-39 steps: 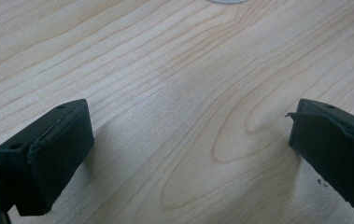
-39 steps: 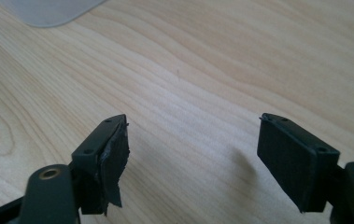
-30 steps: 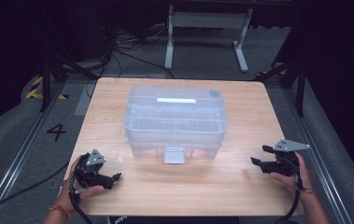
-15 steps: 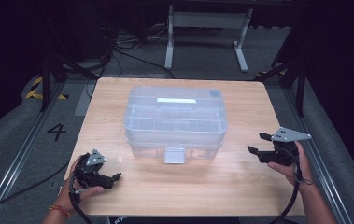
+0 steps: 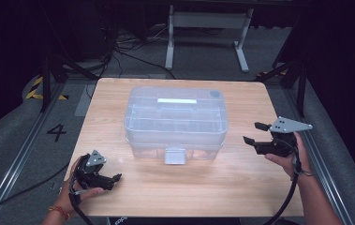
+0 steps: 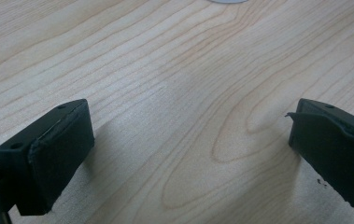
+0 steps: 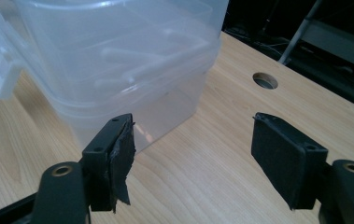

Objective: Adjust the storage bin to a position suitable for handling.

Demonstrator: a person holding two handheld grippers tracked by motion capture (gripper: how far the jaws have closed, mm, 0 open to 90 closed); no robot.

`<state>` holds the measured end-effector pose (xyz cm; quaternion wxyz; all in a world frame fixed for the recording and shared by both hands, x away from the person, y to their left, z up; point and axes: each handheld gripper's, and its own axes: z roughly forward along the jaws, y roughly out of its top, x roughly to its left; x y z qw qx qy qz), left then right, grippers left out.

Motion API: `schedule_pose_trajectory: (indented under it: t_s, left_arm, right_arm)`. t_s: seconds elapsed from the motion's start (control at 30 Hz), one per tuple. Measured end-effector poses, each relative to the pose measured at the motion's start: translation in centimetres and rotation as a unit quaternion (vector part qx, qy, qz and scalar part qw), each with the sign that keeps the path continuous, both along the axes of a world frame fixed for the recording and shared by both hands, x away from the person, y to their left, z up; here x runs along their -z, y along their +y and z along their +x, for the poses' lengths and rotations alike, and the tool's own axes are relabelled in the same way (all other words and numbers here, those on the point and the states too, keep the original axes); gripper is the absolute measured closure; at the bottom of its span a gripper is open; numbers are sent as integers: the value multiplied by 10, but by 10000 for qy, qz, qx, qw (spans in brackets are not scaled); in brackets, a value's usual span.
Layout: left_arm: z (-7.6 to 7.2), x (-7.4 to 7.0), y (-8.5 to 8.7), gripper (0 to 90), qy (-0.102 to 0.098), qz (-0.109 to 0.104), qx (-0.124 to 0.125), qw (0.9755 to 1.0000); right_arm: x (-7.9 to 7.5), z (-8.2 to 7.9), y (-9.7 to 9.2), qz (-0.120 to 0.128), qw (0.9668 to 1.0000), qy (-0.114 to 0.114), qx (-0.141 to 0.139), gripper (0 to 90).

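A clear plastic box (image 5: 175,122) with its lid on stands in the middle of the wooden table (image 5: 203,187), a white latch (image 5: 175,156) on its near side. My right gripper (image 5: 254,132) is held above the table to the right of the box, jaws open and pointing at it with nothing between them. The right gripper view shows the box's corner (image 7: 118,56) just beyond the open right gripper (image 7: 195,140). My left gripper (image 5: 113,182) rests low at the near left of the table. Its jaws stand wide open over bare wood in the left gripper view (image 6: 188,126).
A round hole (image 7: 265,80) is cut in the tabletop beyond the box. A white metal stand (image 5: 208,33) and cables lie on the floor behind the table. A floor mark "4" (image 5: 56,132) sits to the left. Rails run along both table sides.
My right gripper has risen off the table and drawn a little nearer to the box's right side. The left gripper and the box have stayed put.
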<state>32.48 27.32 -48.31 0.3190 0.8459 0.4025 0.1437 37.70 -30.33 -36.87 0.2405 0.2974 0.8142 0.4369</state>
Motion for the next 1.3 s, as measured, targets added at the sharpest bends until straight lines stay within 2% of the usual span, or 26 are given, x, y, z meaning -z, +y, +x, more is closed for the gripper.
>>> schedule_pose_trajectory:
  t_s: [0.17,0.37,0.7,1.1,1.3]
  left_arm:
    - [0,0,0,5,1,-1,0,10000]
    - [0,0,0,5,1,0,3,10000]
    - [0,0,0,5,-3,-12,9,10000]
    - [0,0,0,5,-1,-8,11,10000]
    - [0,0,0,5,-2,-9,12,10000]
  right_arm:
    - [-11,3,5,-17,9999,-106,-26,307]
    - [-20,11,10,37,9999,-99,-118,307]
    - [-33,21,20,93,9997,-186,-120,306]
    - [-50,36,46,137,9990,-406,-112,294]
    - [-54,43,58,165,9990,-393,-117,292]
